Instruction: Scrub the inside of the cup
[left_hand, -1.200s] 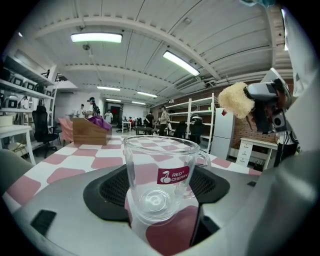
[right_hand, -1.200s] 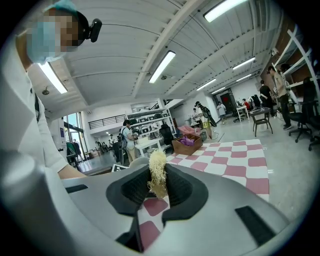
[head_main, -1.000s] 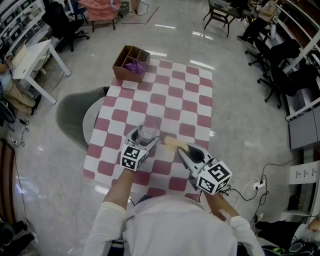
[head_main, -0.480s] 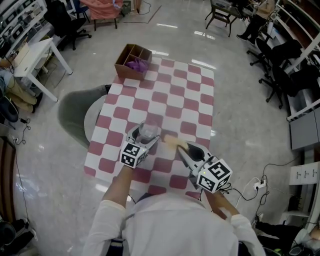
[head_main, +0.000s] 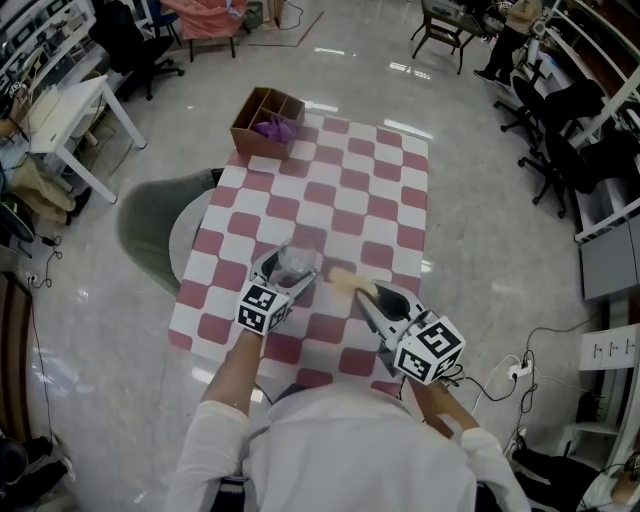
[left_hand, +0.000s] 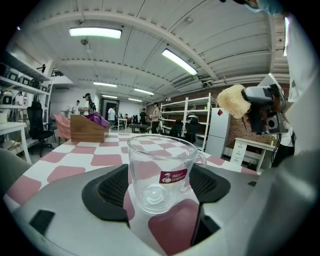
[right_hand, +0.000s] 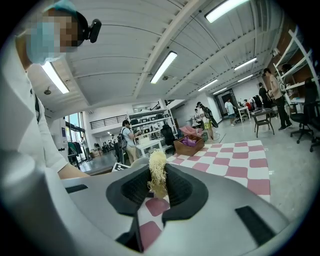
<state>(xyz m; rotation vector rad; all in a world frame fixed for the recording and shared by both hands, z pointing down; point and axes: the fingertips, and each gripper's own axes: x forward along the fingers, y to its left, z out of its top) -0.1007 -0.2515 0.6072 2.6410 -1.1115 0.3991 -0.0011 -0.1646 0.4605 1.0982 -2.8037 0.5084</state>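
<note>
The cup (left_hand: 162, 172) is a clear glass mug with a small red label on its side and a handle pointing to my right. It is empty and stands upright, mouth up, over the checked counter (head_main: 345, 205), clasped at both sides by the dark pads of my left tongs (left_hand: 161, 192). The scrub pad (right_hand: 157, 175) is a pale yellow, stringy wad pinched upright between the jaws of my right tongs (right_hand: 158, 194), outside the cup and near its right side.
</note>
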